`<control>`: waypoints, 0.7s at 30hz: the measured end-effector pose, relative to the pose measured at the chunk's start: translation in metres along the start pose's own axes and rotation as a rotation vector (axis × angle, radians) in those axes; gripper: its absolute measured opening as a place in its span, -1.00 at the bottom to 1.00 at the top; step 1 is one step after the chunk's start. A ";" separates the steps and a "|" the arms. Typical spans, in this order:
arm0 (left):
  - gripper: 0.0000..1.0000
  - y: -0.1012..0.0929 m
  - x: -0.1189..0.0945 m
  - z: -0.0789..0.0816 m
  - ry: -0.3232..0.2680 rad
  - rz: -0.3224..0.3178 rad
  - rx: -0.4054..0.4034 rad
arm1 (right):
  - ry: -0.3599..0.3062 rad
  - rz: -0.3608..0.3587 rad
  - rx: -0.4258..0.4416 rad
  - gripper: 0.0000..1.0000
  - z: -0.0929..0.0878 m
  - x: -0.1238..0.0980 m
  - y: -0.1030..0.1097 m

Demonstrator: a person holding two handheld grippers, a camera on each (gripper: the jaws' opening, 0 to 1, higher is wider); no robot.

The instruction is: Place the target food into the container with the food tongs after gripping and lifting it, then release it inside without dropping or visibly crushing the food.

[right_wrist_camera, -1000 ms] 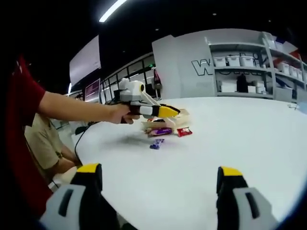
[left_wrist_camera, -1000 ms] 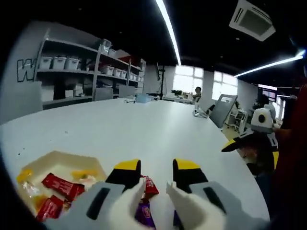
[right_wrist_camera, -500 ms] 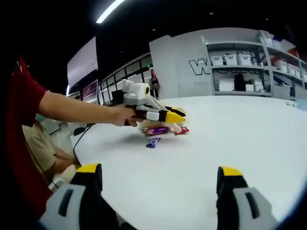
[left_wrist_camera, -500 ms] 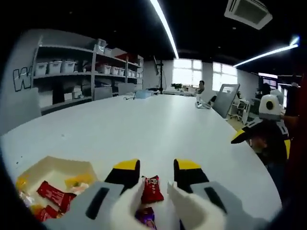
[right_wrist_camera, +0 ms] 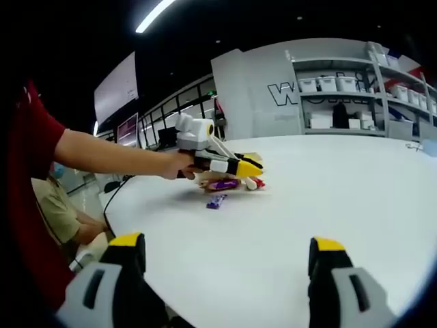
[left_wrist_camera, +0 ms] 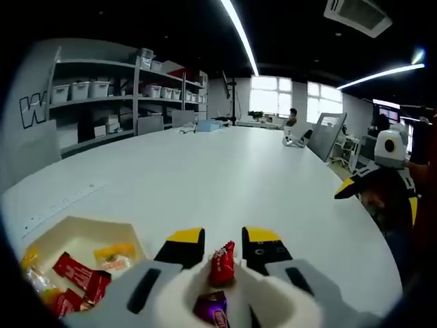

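Note:
A red candy wrapper (left_wrist_camera: 222,265) stands upright, clamped between the white tong blades of my left gripper (left_wrist_camera: 223,244), whose yellow-tipped jaws are shut on it. A purple candy (left_wrist_camera: 212,307) lies just below it. The cream container (left_wrist_camera: 75,231) sits left of the jaws and holds red and orange wrapped sweets. In the right gripper view, a hand holds the left gripper (right_wrist_camera: 247,167) low over the sweets, with a purple candy (right_wrist_camera: 216,200) loose on the table. My right gripper (right_wrist_camera: 227,260) stands wide open and apart, with nothing between its jaws.
A large white table (left_wrist_camera: 225,171) stretches far ahead. Shelving (left_wrist_camera: 102,102) with white bins lines the left wall. The right gripper (left_wrist_camera: 375,188) hangs at the table's right edge. A red sleeve (right_wrist_camera: 27,157) and a seated person (right_wrist_camera: 61,205) are at the left.
My left jaws have narrowed onto the red candy, which now stands upright between the tong blades instead of lying flat. The right gripper has stayed still and open.

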State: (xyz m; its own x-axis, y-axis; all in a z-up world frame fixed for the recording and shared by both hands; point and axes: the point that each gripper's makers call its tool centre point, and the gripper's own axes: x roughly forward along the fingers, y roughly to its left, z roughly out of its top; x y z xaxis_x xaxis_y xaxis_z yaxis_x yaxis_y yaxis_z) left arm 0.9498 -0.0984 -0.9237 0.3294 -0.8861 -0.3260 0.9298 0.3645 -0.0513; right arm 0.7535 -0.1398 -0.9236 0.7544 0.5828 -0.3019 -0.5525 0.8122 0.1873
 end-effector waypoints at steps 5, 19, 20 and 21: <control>-0.62 0.002 -0.006 0.014 -0.037 0.004 -0.038 | -0.001 0.000 -0.002 0.99 0.001 0.000 0.000; -0.62 0.013 -0.038 0.039 -0.086 0.040 -0.058 | -0.002 0.019 -0.016 0.99 0.005 0.003 0.008; -0.62 0.016 -0.040 0.042 -0.094 0.044 -0.066 | -0.003 0.020 -0.017 0.99 0.006 0.003 0.008; -0.62 0.020 -0.044 0.047 -0.114 0.052 -0.084 | -0.003 0.020 -0.017 0.99 0.006 0.003 0.009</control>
State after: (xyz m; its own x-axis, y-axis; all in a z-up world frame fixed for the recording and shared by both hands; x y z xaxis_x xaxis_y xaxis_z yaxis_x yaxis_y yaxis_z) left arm 0.9614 -0.0656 -0.8662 0.3978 -0.8905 -0.2209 0.8955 0.4292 -0.1176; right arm 0.7533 -0.1305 -0.9174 0.7443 0.5991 -0.2951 -0.5734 0.7998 0.1777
